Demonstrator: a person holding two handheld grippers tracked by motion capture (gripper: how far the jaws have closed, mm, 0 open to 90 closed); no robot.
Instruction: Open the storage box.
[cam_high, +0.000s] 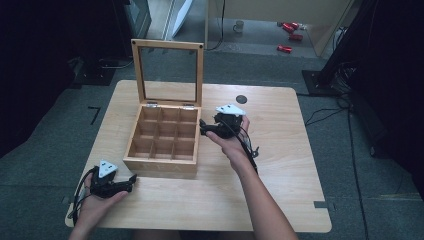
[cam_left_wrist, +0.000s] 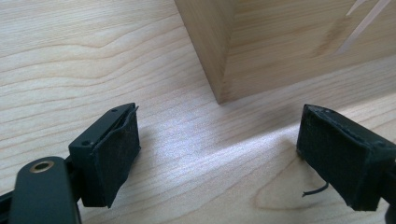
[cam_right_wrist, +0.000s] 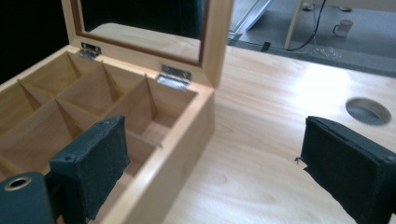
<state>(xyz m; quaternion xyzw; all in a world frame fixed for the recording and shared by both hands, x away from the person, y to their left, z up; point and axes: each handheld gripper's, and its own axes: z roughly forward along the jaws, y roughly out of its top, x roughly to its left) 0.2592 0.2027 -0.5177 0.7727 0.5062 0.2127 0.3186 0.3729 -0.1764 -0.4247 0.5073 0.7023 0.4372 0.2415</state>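
Centrally, wooden box (cam_high: 162, 142) with lid (cam_high: 170, 72) upright, nine compartments bare, both grippers' jaws spread, holding nothing.

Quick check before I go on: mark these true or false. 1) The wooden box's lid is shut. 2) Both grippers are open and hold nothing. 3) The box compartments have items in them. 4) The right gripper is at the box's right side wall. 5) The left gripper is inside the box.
1) False. The glass-paned lid of the wooden box stands open, upright on its hinges.
2) True. The left gripper and the right gripper both show jaws spread wide with nothing between.
3) False. The compartments that can be seen look empty.
4) True. One jaw is over the box's rim, the other over the table.
5) False. It sits on the table, pointing at the box's near left corner.
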